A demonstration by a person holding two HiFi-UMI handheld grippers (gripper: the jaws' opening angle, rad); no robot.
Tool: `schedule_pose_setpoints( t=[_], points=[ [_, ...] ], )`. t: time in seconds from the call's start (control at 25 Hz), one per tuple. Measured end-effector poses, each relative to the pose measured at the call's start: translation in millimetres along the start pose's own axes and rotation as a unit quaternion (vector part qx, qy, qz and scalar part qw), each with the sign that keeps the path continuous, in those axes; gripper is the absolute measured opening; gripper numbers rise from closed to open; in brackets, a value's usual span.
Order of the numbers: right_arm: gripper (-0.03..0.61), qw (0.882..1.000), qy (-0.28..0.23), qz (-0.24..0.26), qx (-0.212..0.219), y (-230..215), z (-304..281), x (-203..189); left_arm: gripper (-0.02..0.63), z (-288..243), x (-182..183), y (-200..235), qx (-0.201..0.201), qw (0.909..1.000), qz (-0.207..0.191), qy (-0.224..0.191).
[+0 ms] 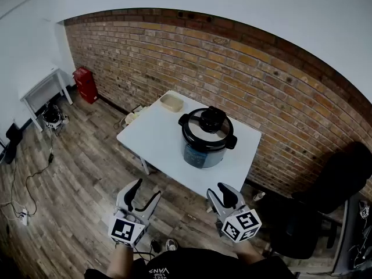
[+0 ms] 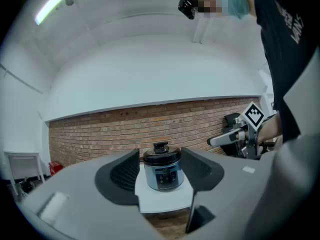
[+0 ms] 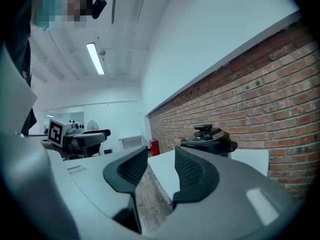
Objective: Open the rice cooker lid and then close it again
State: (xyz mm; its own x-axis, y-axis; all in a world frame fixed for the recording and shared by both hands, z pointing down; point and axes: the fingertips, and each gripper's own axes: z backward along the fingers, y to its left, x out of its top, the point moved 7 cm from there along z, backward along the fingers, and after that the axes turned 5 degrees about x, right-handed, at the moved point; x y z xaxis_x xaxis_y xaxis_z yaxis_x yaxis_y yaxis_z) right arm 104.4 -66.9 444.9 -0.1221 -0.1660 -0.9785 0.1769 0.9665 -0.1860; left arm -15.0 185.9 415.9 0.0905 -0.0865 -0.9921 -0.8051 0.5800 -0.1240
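- A white table (image 1: 157, 141) stands on the wood-plank floor (image 1: 75, 173), close to the brick wall (image 1: 261, 80).
- A shallow beige tray (image 1: 171, 102) sits at the table's far corner.
- A red container (image 1: 85, 84) stands at the wall's foot, near a small white side table (image 1: 40, 92).
- A black chair (image 1: 325, 196) is off to the right.
- Cables (image 1: 23, 190) trail over the floor on the left.

Head view: the bottom edge is cutting off the person (image 1: 192, 267), leaving only a dark shirt and both forearms showing. The right edge is cutting through a black chair (image 1: 328, 193). The rice cooker (image 1: 206, 138) is showing a front panel too small to read, and the beige tray (image 1: 171, 102) is too small to tell its contents. A small object (image 1: 52, 116) on the floor by the white side table (image 1: 40, 89) is too small to identify.

Left gripper view: the jaws are hiding both sides of the table (image 2: 165, 200).

Right gripper view: one jaw is hiding the cooker's body below the lid (image 3: 206, 135).
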Motion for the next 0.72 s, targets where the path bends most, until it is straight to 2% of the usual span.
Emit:
schedule_pose_setpoints(
  t=[0.2, 0.32, 0.36, 0.56, 0.72],
  points=[
    [0.082, 0.999, 0.015, 0.01, 0.033, -5.0, 20.9, -4.3, 0.185, 15.3, -4.6, -40.8, 0.031, 0.9993, -0.008, -0.019],
    [0.03, 0.999, 0.02, 0.011, 0.044, -11.9, 37.4, -9.2, 0.07, 21.6, -7.7, -71.1, 0.044, 0.999, -0.005, 0.004],
    [0.016, 0.999, 0.023, 0.011, 0.047, -14.3, 43.2, -11.0, 0.05, 23.2, -9.1, -81.0, 0.048, 0.9988, -0.003, 0.01],
    [0.006, 0.998, 0.034, 0.007, 0.059, -22.3, 70.4, -20.1, 0.002, 29.6, -19.2, -124.6, 0.051, 0.9986, 0.002, 0.011],
    [0.006, 0.997, 0.041, 0.0, 0.063, -25.1, 88.1, -28.7, 0.002, 33.0, -21.0, -150.5, 0.05, 0.9984, 0.006, 0.024]
  ],
)
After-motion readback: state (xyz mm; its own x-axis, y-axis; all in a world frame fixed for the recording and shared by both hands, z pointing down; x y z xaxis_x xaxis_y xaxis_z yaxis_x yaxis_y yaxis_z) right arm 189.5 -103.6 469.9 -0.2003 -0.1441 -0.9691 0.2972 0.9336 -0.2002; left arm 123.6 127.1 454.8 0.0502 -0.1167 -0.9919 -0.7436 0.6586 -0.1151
